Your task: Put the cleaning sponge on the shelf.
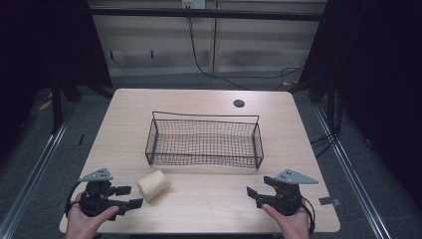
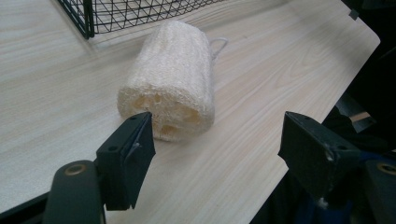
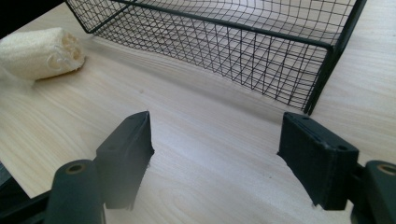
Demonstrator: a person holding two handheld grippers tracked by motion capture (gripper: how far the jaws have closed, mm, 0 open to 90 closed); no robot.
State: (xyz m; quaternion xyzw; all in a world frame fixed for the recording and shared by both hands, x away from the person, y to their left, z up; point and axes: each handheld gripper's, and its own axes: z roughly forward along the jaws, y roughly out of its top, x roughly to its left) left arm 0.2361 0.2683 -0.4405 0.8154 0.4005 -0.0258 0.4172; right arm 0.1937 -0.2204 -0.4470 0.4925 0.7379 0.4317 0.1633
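In the high view the loofah (image 1: 153, 184), a pale cylinder lying on its side, sits in the lower left of the frame on the light wooden surface (image 1: 209, 199), just below the near left corner of the black wire basket (image 1: 204, 142) that holds the middle of the picture. The left gripper (image 1: 130, 196) is at the bottom left, held in a hand, its fingers pointing right toward the loofah and standing apart with nothing between them. In the left gripper view the loofah (image 2: 170, 81) fills the centre, its open end turned toward the camera and a thin loop at its far end; the left finger (image 2: 128, 154) sits low in front of that end, though whether it touches the loofah is hard to judge from this angle. The right gripper (image 1: 251, 195) is at the bottom right of the high view, its fingers also wide and empty above bare surface. In the right gripper view the basket (image 3: 233, 42) spans the top and the loofah (image 3: 39, 51) lies at the upper left.
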